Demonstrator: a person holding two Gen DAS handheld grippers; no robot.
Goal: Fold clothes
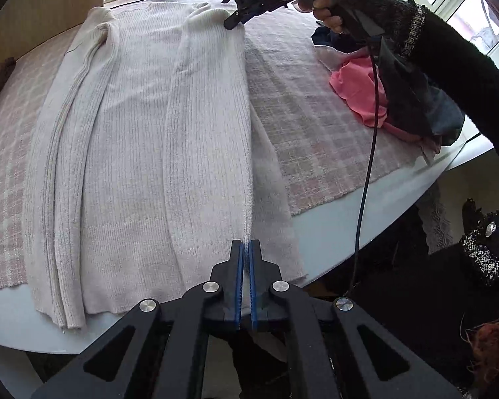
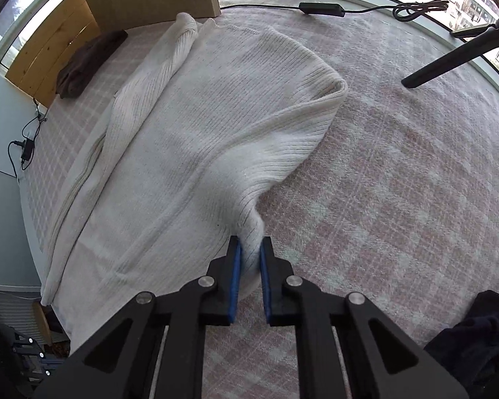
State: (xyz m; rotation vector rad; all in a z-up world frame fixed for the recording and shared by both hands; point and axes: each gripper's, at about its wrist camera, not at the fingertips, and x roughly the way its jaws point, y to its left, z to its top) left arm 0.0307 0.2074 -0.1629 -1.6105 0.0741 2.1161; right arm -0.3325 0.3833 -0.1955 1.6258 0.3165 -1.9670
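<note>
A white ribbed sweater (image 1: 143,139) lies lengthwise on a round table (image 1: 366,232) covered by a pink-and-white plaid cloth (image 1: 316,133), its left sleeve folded inward along the body. The left gripper (image 1: 246,249) has its blue-padded fingers pressed together on the sweater's hem at the near table edge, pinching the folded right side. The right gripper (image 2: 249,249) pinches a bunch of the same knit near the shoulder (its jaws stand slightly apart around the thick fabric), lifting it so the cloth rises into a ridge above the table; from the left wrist view this gripper (image 1: 233,21) sits at the sweater's far end. Near the table's right edge lies a heap of clothes (image 1: 382,99), pink and dark pieces together. A dark brown garment (image 2: 86,60) rests at the far left
</note>
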